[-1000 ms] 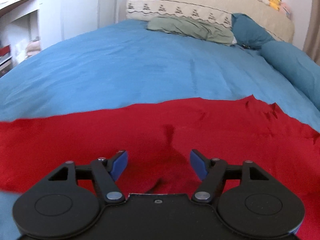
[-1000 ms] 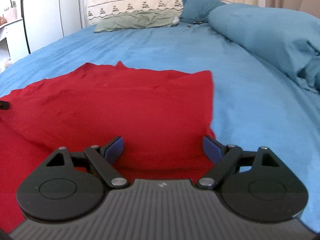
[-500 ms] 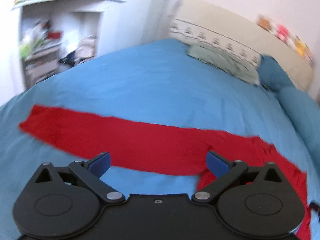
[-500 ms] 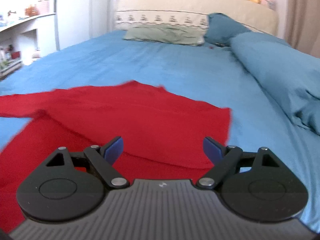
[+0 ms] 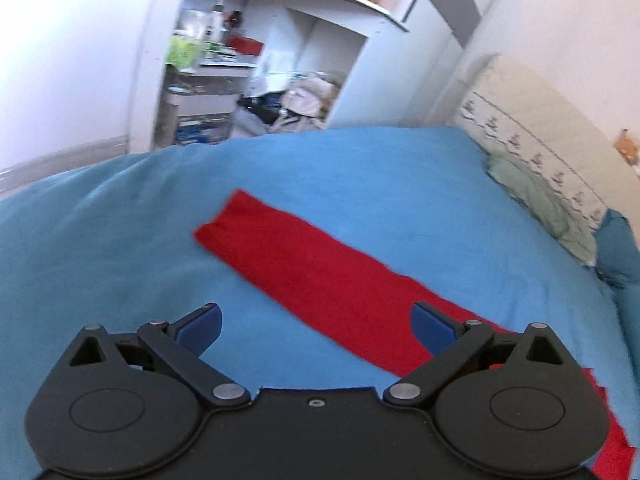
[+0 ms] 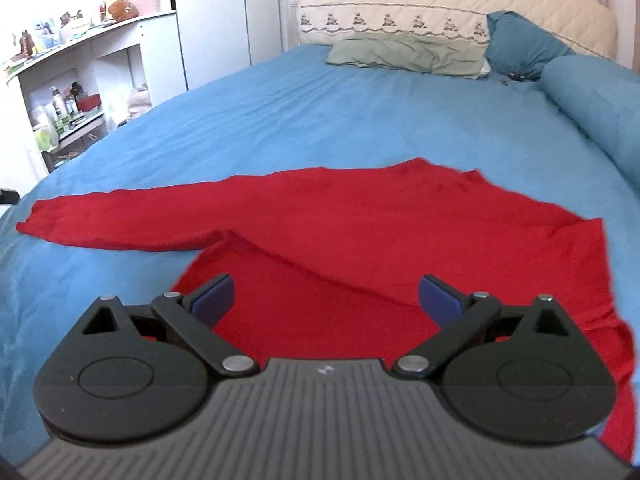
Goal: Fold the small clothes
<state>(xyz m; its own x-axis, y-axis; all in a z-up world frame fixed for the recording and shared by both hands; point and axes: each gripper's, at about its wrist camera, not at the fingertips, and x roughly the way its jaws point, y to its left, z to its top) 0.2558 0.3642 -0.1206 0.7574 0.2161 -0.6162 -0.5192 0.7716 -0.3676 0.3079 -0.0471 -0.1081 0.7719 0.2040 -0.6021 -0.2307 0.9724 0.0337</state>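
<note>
Red long-sleeved knit top (image 6: pixel 400 232): laid flat on blue-covered bed (image 6: pixel 320 112), one sleeve (image 5: pixel 304 264) extended leftward. Crumpled green pillow (image 6: pixel 408 54): placed behind it, against quilted cream headboard (image 6: pixel 440 4).

No text, label, brand or number can be read in either view.

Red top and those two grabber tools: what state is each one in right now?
Red top: flat on the bed, one side folded over, one sleeve stretched out.
Sleeve: straight, flat, unfolded.
Left gripper: jaws open, empty, above the sleeve.
Right gripper: jaws open, empty, above the top.
</note>
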